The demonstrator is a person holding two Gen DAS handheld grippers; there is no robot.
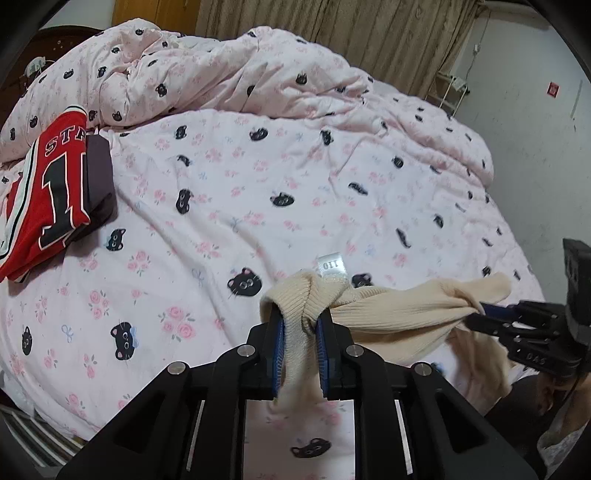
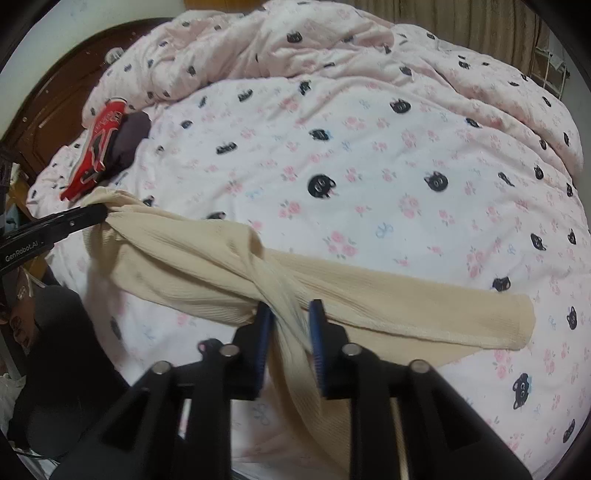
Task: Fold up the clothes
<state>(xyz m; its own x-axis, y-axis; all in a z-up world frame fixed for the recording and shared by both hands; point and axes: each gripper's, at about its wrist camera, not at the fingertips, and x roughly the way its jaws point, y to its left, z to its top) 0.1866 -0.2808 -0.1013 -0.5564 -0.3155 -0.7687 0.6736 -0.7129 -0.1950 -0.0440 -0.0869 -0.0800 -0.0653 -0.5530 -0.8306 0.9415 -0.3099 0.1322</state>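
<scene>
The left hand-held gripper (image 1: 300, 325) was closed on the ribbed collar of a cream knit garment (image 1: 391, 317), with the fabric pinched between its blue-padded fingers (image 1: 277, 347). A white size tag (image 1: 331, 264) marked "110" stood up from the collar just above the grip point.

The right hand-held gripper (image 2: 290, 325) held a twisted bunch of the same cream knit garment (image 2: 207, 258) between its fingers (image 2: 264, 332). The jaws stood partly apart, with the gathered cloth filling the gap between them. The fabric at this point was motion-blurred in the right wrist view.

The garment was stretched between the two grippers above the near edge of the bed (image 1: 221, 192). One sleeve (image 2: 443, 314) lay flat on the sheet, extending to the right of the right gripper. The remaining fabric hung down below both grip points.

The bed carried a pink sheet printed with black cat faces and small roses. A crumpled duvet (image 1: 229, 74) of the same print lay heaped along the far side. A folded red jersey (image 1: 51, 192) with black and white lettering rested on a folded dark garment (image 1: 99, 173) at the far left of the bed, well apart from the cream garment.

A brown curtain (image 1: 369, 33) hung behind the bed.
</scene>
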